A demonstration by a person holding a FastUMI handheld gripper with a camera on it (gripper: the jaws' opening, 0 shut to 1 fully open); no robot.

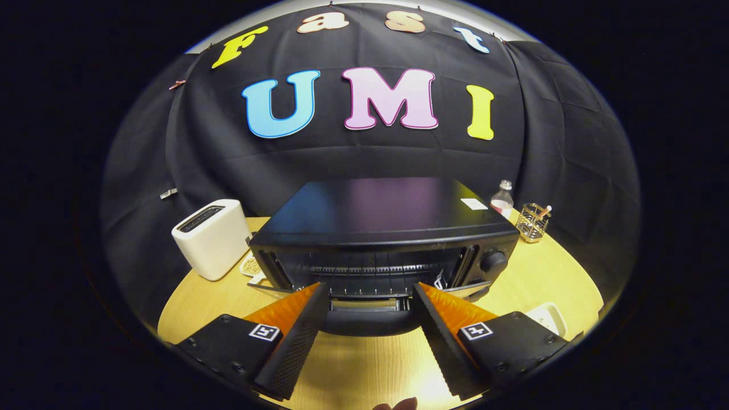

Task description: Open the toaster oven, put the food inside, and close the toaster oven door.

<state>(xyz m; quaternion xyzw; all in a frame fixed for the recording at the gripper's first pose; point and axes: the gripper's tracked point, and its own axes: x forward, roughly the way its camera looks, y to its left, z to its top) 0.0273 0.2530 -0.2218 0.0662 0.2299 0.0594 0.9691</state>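
- Toaster oven [387, 228] at table centre, just beyond the fingertips; door [367, 319] dropped open toward the near side, rack exposed.
- Gripper [370, 290] spread wide, holding nothing, straddling the door.
- Food probably on the plate [250, 266] left of the oven, beside the white toaster [212, 238]; hard to tell.
- Best next: back off, swing left, keep low, clear of the door edge.
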